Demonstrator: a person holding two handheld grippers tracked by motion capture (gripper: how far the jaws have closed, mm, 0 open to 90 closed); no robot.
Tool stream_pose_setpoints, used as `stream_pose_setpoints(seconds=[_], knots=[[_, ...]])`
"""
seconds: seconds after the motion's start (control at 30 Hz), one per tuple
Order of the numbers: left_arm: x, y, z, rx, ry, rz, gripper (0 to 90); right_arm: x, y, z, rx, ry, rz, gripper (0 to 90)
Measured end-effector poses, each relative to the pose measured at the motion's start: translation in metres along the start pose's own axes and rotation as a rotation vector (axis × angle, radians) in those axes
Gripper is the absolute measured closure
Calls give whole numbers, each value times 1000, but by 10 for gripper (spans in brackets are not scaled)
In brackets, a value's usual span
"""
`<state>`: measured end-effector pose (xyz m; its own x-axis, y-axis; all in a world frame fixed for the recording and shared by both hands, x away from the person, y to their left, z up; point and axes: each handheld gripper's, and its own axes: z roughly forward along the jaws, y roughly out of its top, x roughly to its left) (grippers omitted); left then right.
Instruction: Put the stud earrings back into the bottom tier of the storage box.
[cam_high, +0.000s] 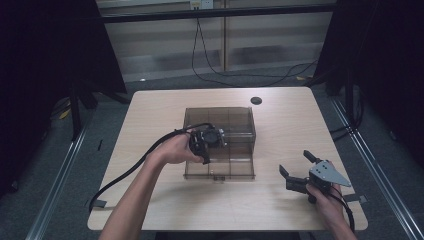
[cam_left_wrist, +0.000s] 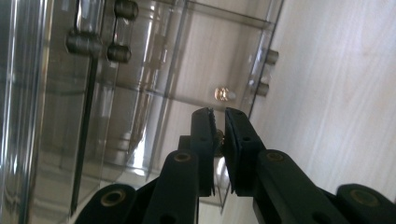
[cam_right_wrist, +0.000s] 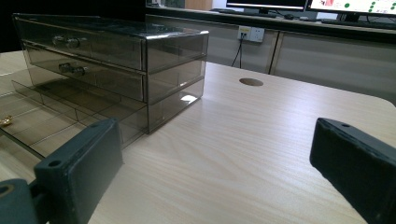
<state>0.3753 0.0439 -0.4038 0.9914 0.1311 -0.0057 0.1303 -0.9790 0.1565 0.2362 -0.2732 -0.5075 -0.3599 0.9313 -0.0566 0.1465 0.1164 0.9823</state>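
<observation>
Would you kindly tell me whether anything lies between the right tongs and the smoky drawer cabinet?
Nothing visible does. Only bare table lies between the open right tongs and the drawer cabinet. The left tongs are over its pulled-out bottom drawer, off that path.

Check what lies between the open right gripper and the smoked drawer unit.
Nothing: in the high view, bare wooden tabletop separates the right gripper from the drawer unit. The right gripper view shows the same bare stretch.

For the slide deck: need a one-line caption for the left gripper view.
Left gripper nearly shut around the small brass knob of the clear drawer unit's pulled-out bottom drawer.
</observation>
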Motion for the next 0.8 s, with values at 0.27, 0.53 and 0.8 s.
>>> stream_pose_setpoints(seconds=[0.27,0.53,0.8], knots=[[-1,17,21,-9,-33,1,828,0,0,0,0,-1,-2,19],[4,21,41,18,-31,-10,822,0,0,0,-5,6,2,19],[3,23,47,6,-31,-14,805,0,0,-1,-3,6,0,19]])
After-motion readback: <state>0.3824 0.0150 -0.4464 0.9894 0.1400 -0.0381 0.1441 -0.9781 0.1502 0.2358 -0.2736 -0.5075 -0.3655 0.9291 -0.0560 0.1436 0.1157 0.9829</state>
